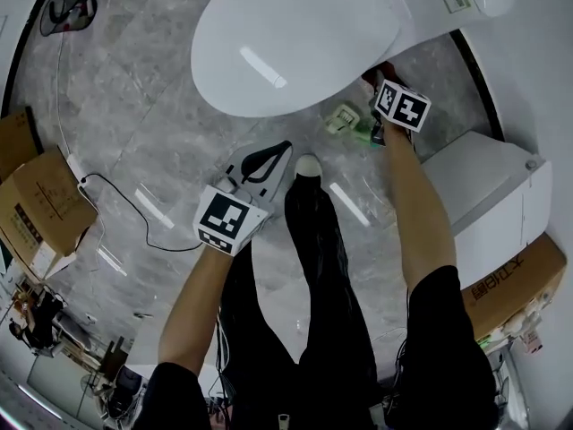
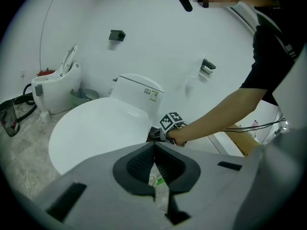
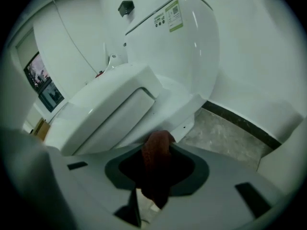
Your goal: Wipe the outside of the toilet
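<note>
My left gripper (image 1: pixel 283 150) hangs out front on the bare left forearm (image 1: pixel 201 298), jaws pinched together with nothing in them. My right arm (image 1: pixel 416 209) reaches further ahead, right gripper (image 1: pixel 376 81) clamped on a dark red cloth (image 3: pixel 156 159).

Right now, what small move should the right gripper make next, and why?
Probably ease the right gripper forward until the red cloth presses on the outside of the toilet, then sweep sideways. Its jaws are shut on the cloth, whose tip sits close to the white shell beneath the seat; whether it touches is unclear.
</note>
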{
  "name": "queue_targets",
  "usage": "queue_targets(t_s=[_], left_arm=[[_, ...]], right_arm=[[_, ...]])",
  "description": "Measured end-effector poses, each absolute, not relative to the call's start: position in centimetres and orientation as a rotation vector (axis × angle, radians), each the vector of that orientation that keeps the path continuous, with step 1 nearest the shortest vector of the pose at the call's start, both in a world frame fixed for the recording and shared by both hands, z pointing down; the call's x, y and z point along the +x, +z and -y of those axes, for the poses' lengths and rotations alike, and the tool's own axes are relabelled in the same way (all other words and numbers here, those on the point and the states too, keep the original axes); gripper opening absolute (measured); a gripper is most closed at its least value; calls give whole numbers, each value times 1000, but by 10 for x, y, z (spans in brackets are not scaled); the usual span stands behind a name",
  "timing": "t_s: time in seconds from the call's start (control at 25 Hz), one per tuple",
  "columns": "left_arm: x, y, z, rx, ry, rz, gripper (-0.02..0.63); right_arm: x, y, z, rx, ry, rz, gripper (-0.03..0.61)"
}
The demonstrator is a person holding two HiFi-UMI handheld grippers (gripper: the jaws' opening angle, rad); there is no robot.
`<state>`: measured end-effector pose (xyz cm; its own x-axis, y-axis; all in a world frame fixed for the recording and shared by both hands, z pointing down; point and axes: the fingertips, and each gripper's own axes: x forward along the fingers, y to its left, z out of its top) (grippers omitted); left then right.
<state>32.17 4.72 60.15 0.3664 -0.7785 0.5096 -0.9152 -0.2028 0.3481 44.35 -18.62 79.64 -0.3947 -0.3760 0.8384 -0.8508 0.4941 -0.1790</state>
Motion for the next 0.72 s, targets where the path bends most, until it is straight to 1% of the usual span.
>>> queue_targets(t_s=[0.28,0.72], left_arm=[[273,632,-85,1968,267,1525,4],[218,646,-137,1967,253,1551,3]], right_arm=[[421,798,158,888,616,2065,92],[384,793,82,814,497,2047,86]])
